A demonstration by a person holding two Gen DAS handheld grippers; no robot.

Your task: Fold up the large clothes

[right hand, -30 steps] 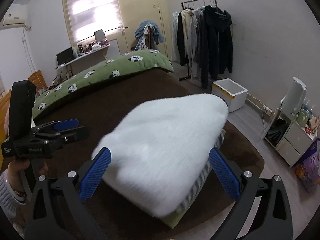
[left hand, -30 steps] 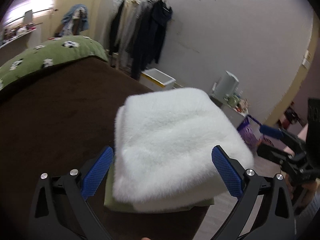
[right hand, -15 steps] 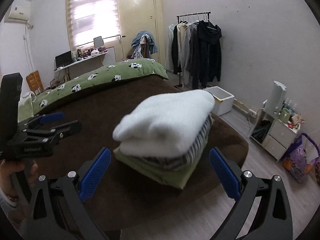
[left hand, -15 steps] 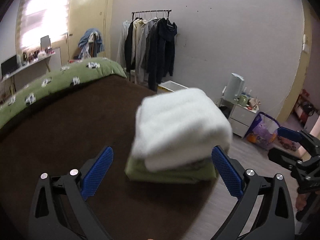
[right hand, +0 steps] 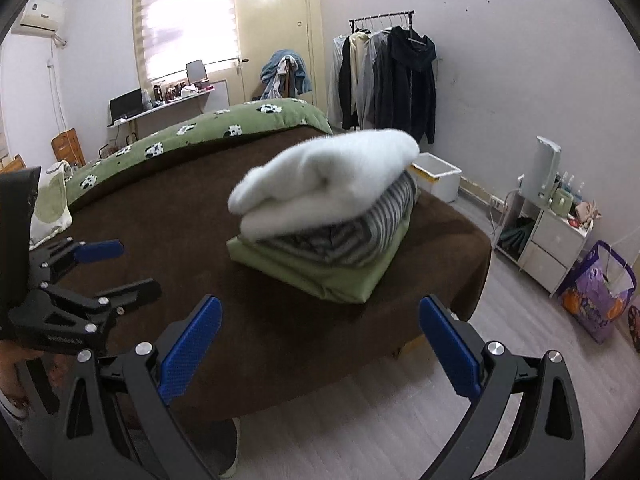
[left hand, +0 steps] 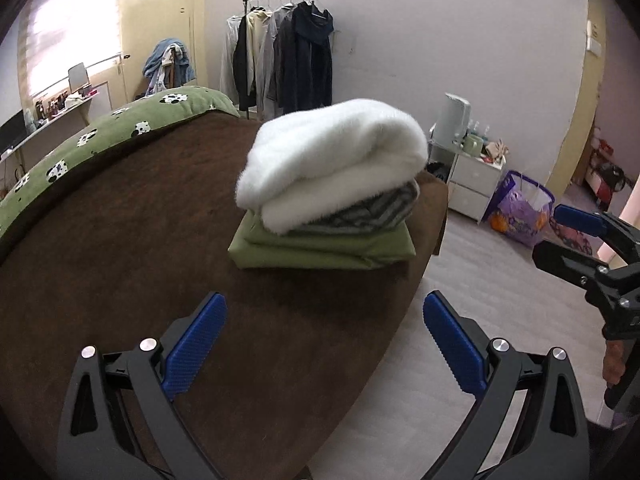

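Note:
A folded fluffy white garment [left hand: 332, 160] [right hand: 324, 184] tops a stack on the brown bed cover [left hand: 120, 240] [right hand: 160, 216]. Under it lie a grey striped garment [left hand: 360, 212] [right hand: 352, 236] and a folded green one [left hand: 320, 250] [right hand: 320, 276]. My left gripper [left hand: 324, 344] is open, held back from the stack with nothing between its blue pads. My right gripper [right hand: 318, 344] is open too, off the bed's corner and short of the stack. Each gripper shows in the other's view: the right gripper [left hand: 580, 240] at the right edge, the left gripper [right hand: 88, 272] at the left edge.
A green cow-print duvet [left hand: 100, 136] [right hand: 200, 136] lies along the bed's far side. A clothes rack [left hand: 280, 52] [right hand: 384, 76] stands by the wall, a white box [right hand: 436, 176] below it. A white cabinet [left hand: 476, 180] [right hand: 548, 240] and purple bag [left hand: 520, 216] [right hand: 596, 296] stand on the floor.
Both grippers have drawn back from the stack, which now looks smaller and farther off. The white garment rests untouched on top; the jaws stayed open throughout.

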